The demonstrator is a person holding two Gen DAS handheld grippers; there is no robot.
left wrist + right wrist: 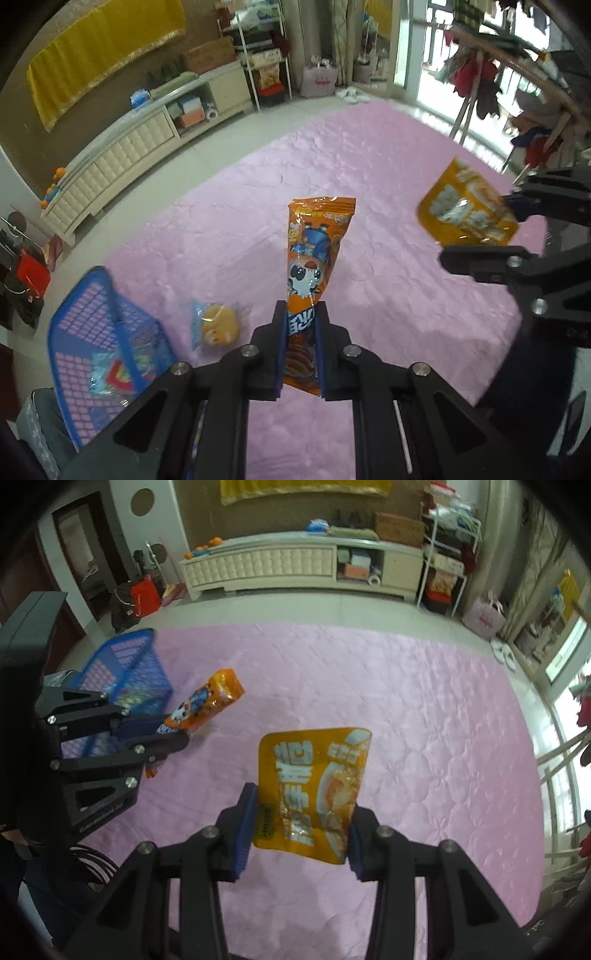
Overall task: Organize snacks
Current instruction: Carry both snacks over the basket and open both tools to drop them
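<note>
My left gripper (pixel 300 314) is shut on a long orange snack packet (pixel 312 258) and holds it upright above the pink bedspread (pixel 369 166). It also shows in the right wrist view (pixel 207 701) in the left gripper (pixel 173 734). My right gripper (pixel 301 812) is shut on a yellow snack pouch (pixel 314 786) and holds it in the air; the pouch (pixel 465 206) shows at the right of the left wrist view. A blue mesh basket (pixel 92 332) with snacks inside sits at the left (pixel 125 664). A small clear-wrapped bun (pixel 216 325) lies beside it.
The pink quilted bedspread (pixel 406 701) covers the work surface. A cream TV cabinet (pixel 295 565) stands by the far wall. A white shelf rack (pixel 447 554) and a clothes rack (pixel 517 74) stand at the right.
</note>
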